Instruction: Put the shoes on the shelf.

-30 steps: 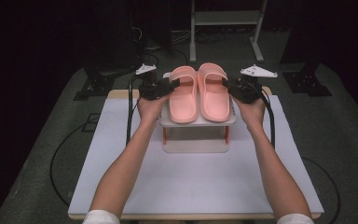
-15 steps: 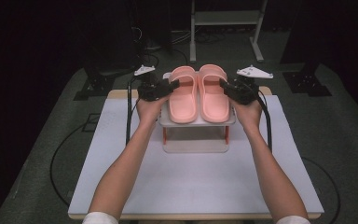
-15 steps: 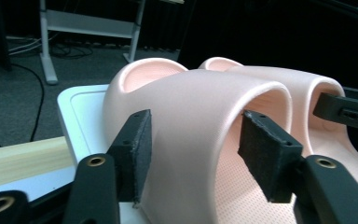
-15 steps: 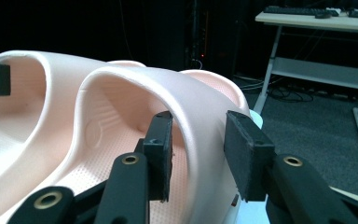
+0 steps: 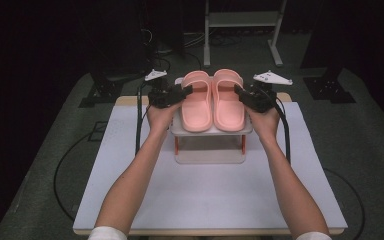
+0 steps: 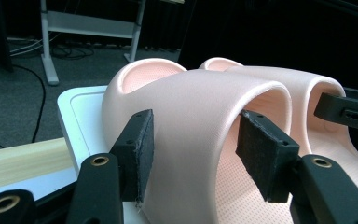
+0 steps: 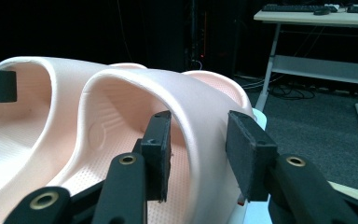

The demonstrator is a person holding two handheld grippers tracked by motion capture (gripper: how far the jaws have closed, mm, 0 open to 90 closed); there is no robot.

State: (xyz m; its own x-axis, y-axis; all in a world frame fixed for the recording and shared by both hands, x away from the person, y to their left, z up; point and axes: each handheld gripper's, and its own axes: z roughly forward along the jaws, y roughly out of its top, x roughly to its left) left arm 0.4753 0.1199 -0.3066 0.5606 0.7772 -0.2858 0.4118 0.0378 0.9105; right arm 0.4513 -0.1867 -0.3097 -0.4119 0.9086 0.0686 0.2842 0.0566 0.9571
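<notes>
Straddling slipper straps [image 6: 200, 112] – left gripper [image 6: 193, 149], right gripper [image 7: 198, 149] – fingers apart

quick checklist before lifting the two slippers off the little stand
1. Left gripper straddles the left slipper strap: ok.
2. Left jaws closed on the strap: not ok, one pad stands off.
3. Right gripper straddles the right slipper strap: ok.
4. Right jaws pinched firmly: cannot tell.
5. Both slippers flat, side by side on the stand: ok.
6. Stand steady on the table: cannot tell.
</notes>
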